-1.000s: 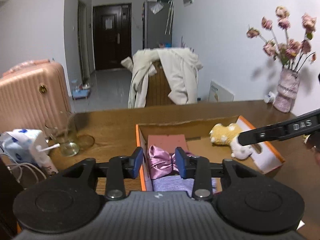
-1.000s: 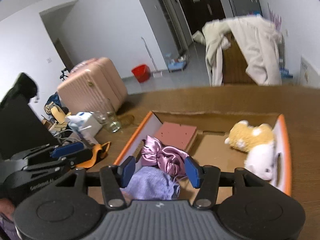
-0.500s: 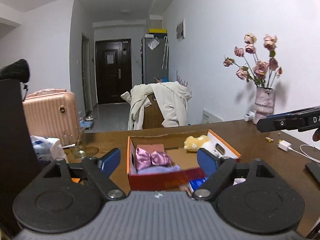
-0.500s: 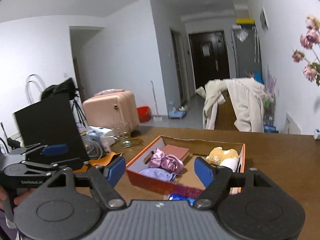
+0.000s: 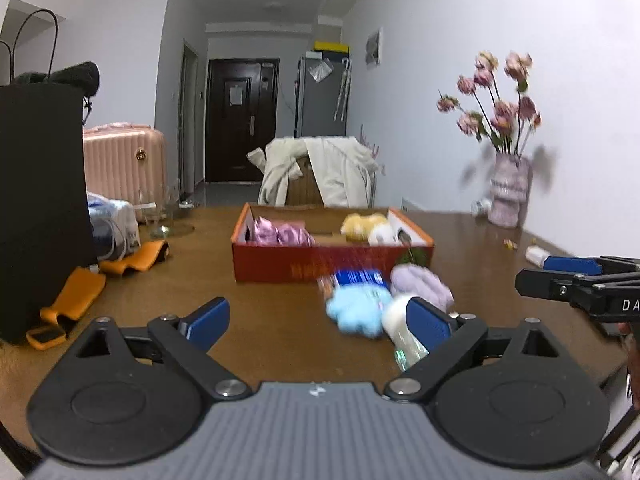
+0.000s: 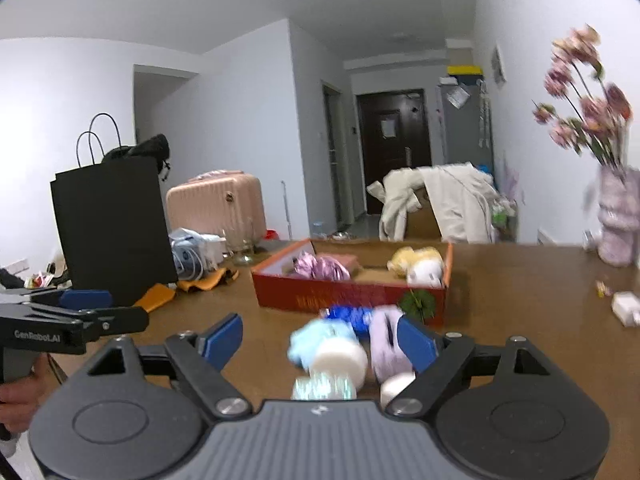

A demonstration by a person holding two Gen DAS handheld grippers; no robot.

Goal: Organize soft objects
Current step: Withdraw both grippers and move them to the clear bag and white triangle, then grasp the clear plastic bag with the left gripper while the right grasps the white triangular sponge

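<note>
Behind the box [image 5: 332,268], both tools now gape, pulled back.

Glossy wood table [image 5: 280,320]; cardboard box [image 5: 304,266]; satin pink cloth [image 5: 280,234]; fuzzy blue toy [image 5: 356,308]

Toys [image 5: 358,310] lie before box [image 5: 320,266] — on table [image 5: 260,312].

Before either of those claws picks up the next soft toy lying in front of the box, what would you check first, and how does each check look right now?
1. Left gripper jaws apart, nothing between them; they have just been opening: ok.
2. Right gripper open and empty, also just opening: ok.
3. Free room in the red box, between pink satin bundle and yellow plush: ok.
4. Blue plush and lilac plush lie on the table outside the box: ok.
5. Picture sharp enough to aim: not ok, blurred.
</note>
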